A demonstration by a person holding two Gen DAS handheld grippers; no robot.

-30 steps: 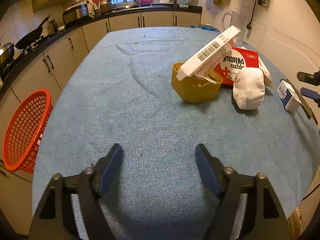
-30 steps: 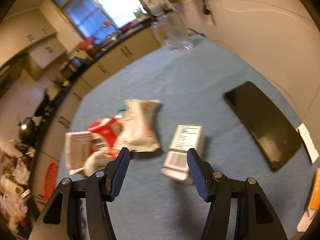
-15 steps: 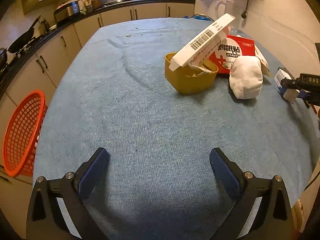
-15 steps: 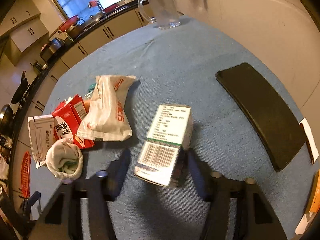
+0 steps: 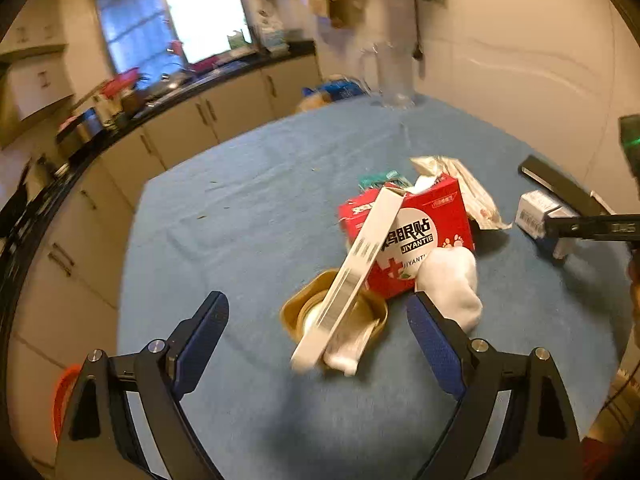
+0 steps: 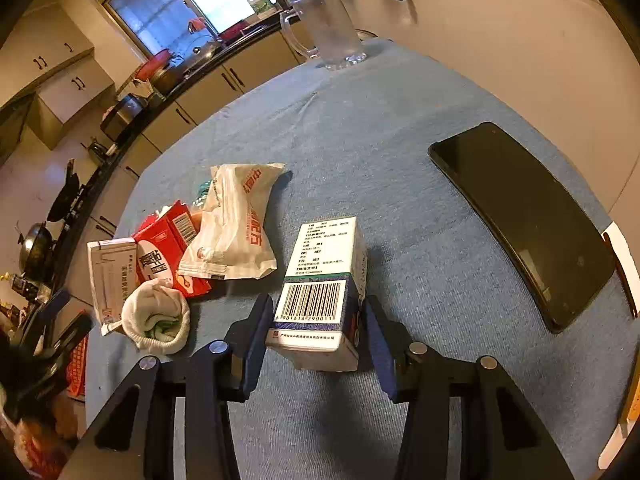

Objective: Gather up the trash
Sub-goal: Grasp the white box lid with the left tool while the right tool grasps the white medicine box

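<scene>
My right gripper (image 6: 316, 320) straddles a small white barcoded box (image 6: 320, 292) on the blue table; both pads sit at its sides, with contact unclear. The same box (image 5: 538, 216) shows far right in the left wrist view with the right gripper's finger over it. My left gripper (image 5: 318, 330) is wide open just before a yellow bowl (image 5: 296, 314) holding a long white box (image 5: 356, 276). Behind lie a red box (image 5: 436, 216), a white sock ball (image 5: 452, 284) and a white packet (image 6: 236, 224).
A black phone (image 6: 520, 216) lies right of the small box. A clear glass jug (image 6: 336, 28) stands at the table's far end. An orange basket (image 5: 60, 400) sits below the table's left edge. Kitchen counters run along the left.
My left gripper has swung right and moved up close to the yellow bowl. My right gripper has advanced, and its fingers have narrowed around the small box.
</scene>
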